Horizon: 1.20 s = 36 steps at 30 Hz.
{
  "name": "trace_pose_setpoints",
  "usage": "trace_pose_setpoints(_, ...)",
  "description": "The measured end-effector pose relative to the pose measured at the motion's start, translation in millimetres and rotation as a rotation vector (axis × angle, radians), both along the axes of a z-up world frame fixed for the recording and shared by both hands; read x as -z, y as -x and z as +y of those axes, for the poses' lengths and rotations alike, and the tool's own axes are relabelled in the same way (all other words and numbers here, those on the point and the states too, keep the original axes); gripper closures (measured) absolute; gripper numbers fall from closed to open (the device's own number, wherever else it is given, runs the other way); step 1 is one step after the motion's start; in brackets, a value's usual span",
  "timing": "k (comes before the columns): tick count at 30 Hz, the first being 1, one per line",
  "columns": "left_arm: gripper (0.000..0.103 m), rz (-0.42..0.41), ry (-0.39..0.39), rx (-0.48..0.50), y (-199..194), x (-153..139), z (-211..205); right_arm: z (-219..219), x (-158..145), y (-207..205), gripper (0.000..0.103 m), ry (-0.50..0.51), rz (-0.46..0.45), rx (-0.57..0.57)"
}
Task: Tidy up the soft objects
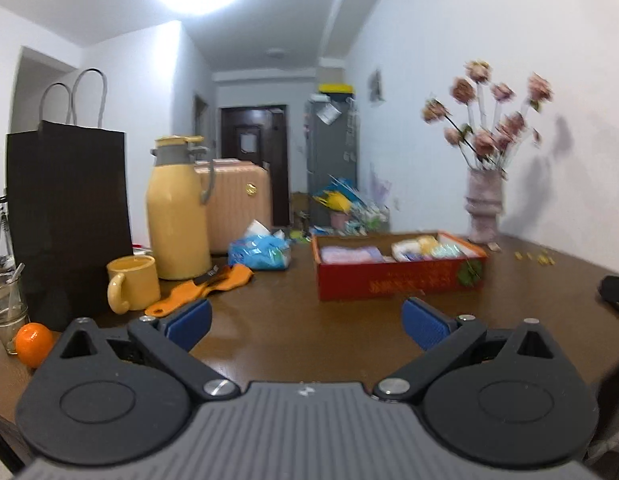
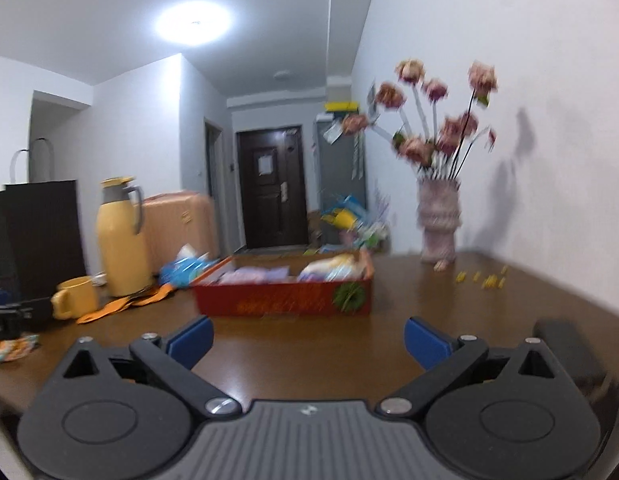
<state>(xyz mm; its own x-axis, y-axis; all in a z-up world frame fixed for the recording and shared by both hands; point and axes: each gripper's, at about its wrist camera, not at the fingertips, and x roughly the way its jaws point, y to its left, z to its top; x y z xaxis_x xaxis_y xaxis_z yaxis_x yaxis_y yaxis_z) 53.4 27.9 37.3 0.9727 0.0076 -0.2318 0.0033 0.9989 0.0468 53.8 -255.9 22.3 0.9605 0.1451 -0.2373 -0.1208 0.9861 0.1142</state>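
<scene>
A red open box (image 1: 397, 278) (image 2: 283, 298) sits on the brown table ahead of both grippers, holding a folded lilac cloth (image 1: 351, 255) (image 2: 255, 276) and pale soft packets (image 1: 427, 249) (image 2: 335, 267). An orange cloth (image 1: 205, 288) (image 2: 123, 306) lies flat left of the box, beside a blue plastic packet (image 1: 259, 250) (image 2: 183, 268). My left gripper (image 1: 307, 326) is open, with nothing between its blue pads, short of the box. My right gripper (image 2: 307, 340) is open and empty too, just in front of the box.
A yellow mug (image 1: 131, 283) (image 2: 75, 297), yellow thermos (image 1: 177, 210) (image 2: 121, 238), black paper bag (image 1: 67, 220) (image 2: 39, 240), glass jar (image 1: 7, 308) and an orange (image 1: 33, 344) crowd the left. A vase of pink flowers (image 1: 485, 204) (image 2: 437, 220) stands by the wall. A dark object (image 2: 569, 348) lies right.
</scene>
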Motion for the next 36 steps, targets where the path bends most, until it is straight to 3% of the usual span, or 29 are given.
trace_pose_setpoints(5, 0.000, -0.021, 0.019, 0.014, 9, -8, -3, 14, 2, 9, 0.001, 0.039, 0.002, -0.046)
trace_pose_setpoints(36, 0.000, -0.038, 0.011, 0.018, 11, -8, -7, 15, 1, 10, 0.001, 0.008, 0.009, -0.045)
